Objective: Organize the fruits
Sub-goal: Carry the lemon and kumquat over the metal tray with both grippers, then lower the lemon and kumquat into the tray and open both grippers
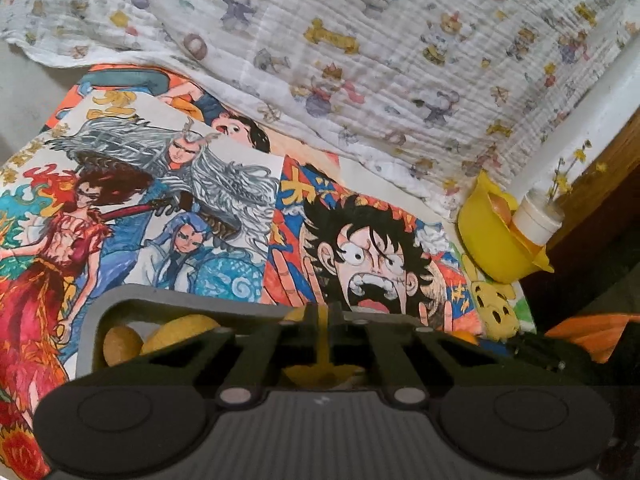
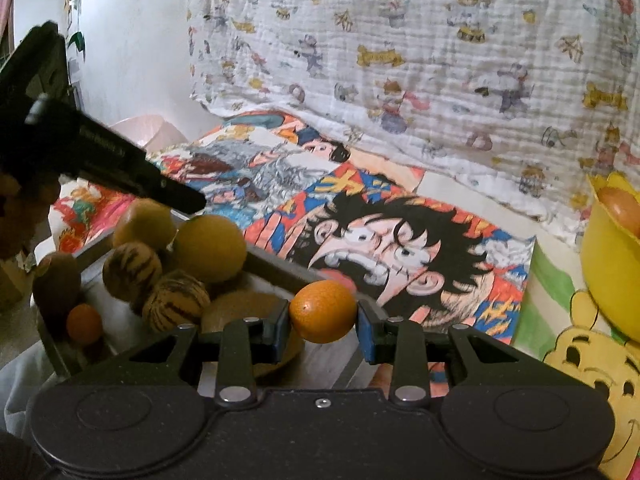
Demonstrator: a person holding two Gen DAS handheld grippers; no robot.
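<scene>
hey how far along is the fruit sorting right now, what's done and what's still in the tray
Early on. Done: the yellow bowl at the right already holds at least one fruit. In hand: the right claw grips a small orange above the tray's edge; the left claw is shut, with nothing seen in it. Left: the grey tray still holds a pile, including yellow fruits, striped ones and a small orange one.
</scene>
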